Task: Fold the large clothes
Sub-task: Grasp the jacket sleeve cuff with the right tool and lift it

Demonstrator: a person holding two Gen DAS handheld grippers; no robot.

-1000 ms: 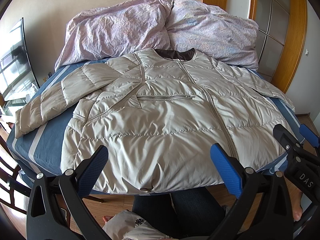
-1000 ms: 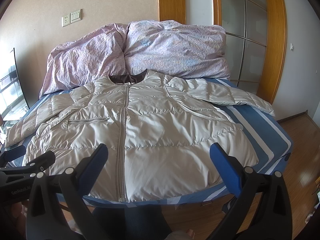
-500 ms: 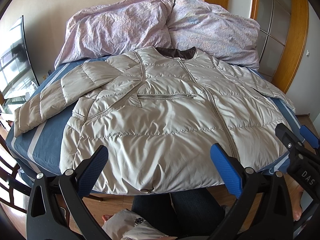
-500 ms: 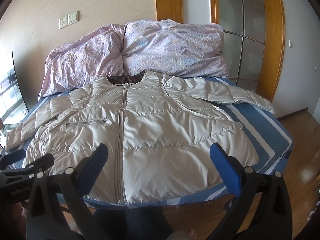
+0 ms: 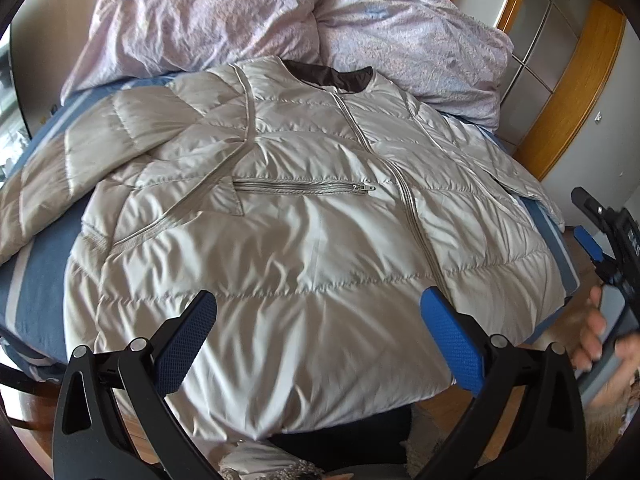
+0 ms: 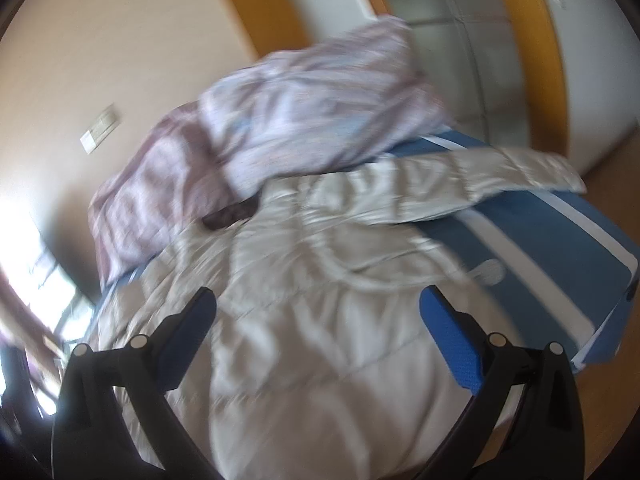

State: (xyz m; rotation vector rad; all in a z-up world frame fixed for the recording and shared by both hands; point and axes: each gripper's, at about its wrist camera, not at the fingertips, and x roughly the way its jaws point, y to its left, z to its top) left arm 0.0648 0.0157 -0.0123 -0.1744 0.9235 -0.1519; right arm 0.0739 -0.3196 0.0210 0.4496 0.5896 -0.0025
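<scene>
Two tools, both spread wide and holding nothing: left tool (image 5: 316, 328) hovering low over the hem half of the puffer jacket (image 5: 304, 232), right tool (image 6: 316, 332) tilted and heavily blurred above the same jacket's side toward the right sleeve (image 6: 492, 176). Jacket lying face up, zipped, flat across the bed (image 6: 560, 248), collar (image 5: 328, 76) at 12 o'clock against the quilt, hem at 6 o'clock hanging a little past the bed edge, left sleeve (image 5: 52, 184) stretched out toward 9 o'clock, right sleeve toward 2 o'clock in the right wrist view. No fold made yet by the look of it; judged to be the opening step, reaching for a sleeve. Next move likely calling for the right tool to close on the right sleeve near its cuff and carry it across the chest, with the left tool pinning or taking the other sleeve. Slippery, puffy shell probably apt to slide and spring back, so a deep bite on fabric advisable. Also seen at 3 o'clock in the left wrist view: the right tool's body and bare fingers gripping its handle. Bed dressed in a blue sheet with pale stripes; crumpled lilac quilt (image 5: 248, 16) heaped at the head; beige wall with a switch plate (image 6: 100, 130); orange wooden door frame (image 5: 576, 92) with glass panels; wooden floor (image 6: 608, 420) beside the bed.
</scene>
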